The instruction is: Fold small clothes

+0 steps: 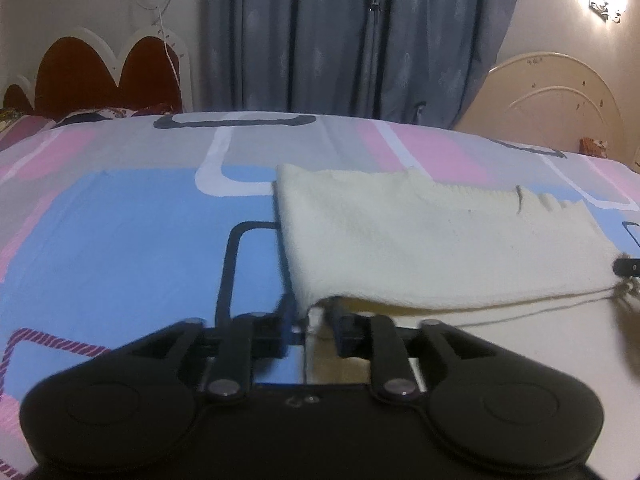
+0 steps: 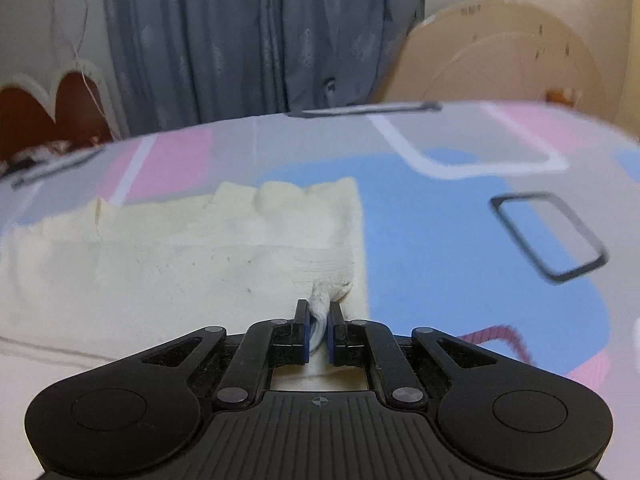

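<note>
A cream knitted garment (image 1: 420,248) lies flat on the patterned bed sheet (image 1: 120,220). In the left wrist view its near left corner hangs between the fingers of my left gripper (image 1: 314,326); the jaws stand a little apart, with gaps showing on both sides of the cloth. In the right wrist view the same cream garment (image 2: 180,272) spreads to the left, and my right gripper (image 2: 318,320) is shut on a bunched bit of its near right corner. A dark tip of the right gripper (image 1: 626,266) shows at the right edge of the left wrist view.
The bed sheet (image 2: 440,260) carries pink, blue and grey blocks. Grey curtains (image 1: 340,40) hang behind the bed. A red and white headboard (image 1: 100,72) stands at the left and a cream headboard (image 1: 552,100) at the right.
</note>
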Tool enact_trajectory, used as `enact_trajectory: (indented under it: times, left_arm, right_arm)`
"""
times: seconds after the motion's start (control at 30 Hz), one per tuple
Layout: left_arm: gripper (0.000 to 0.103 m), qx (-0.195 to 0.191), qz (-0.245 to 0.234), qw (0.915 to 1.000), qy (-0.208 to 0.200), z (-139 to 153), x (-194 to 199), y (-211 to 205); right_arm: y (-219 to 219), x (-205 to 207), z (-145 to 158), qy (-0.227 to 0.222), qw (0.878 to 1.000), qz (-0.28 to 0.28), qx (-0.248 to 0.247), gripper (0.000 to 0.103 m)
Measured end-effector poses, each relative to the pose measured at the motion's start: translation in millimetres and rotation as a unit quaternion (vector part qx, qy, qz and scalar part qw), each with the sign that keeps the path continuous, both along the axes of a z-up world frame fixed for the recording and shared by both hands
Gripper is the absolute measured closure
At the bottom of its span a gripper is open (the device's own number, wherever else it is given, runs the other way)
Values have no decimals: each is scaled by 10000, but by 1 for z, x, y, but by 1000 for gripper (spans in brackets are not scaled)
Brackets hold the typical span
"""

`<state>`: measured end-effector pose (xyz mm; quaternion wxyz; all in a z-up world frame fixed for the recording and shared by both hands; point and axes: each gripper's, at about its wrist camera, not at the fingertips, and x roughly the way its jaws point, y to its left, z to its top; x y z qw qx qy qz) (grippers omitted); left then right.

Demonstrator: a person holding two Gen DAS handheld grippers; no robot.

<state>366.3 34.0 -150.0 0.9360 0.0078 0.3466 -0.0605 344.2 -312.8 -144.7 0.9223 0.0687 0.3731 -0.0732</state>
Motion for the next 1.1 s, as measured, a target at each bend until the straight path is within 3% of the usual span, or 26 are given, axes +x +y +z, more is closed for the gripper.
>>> enact_trajectory:
  times: [0.1,0.2,0.3,0.4,0.53,0.63,0.73,0.87,1.0,1.1]
  left_arm:
    - [71,-185,15,9998,-82,12,-7,5]
    - [71,-377,7,9989,-272,28,-8,7]
    - [70,-555,-108,9982,-218,34,9,-1]
    - [69,-685,-214,9974,29,27,36,-14]
    - [69,-544,-121,9983,142,6,68,-27]
    - [67,-383,-30,9991,182,-6,88,-29]
    - [70,-600,264,9975,260,-11,97,-15]
    - [68,-580,168,9979,229,0,86,-19]
    - [67,-592,0,9982,109,6,59,-26]
    - [62,-449,-86,9988,154,1,44,-30]
  right_arm:
    - [-5,1,4,-16,9997,-124,190,97]
    - [-6,-9,18,-395,9987,-274,170,83]
    - [-8,-5,27,-533,9979,-273,249,82]
    - [-2,11,26,-396,9984,-15,410,82]
    - [8,35,14,-110,9980,195,584,82]
    - [14,43,5,-41,9987,341,379,81]
    - [9,50,-6,12,9991,435,4,81]
    - [-3,49,0,13,9997,193,167,81]
    - [15,33,11,-189,9982,546,185,81]
    - [20,26,1,-52,9980,611,146,80]
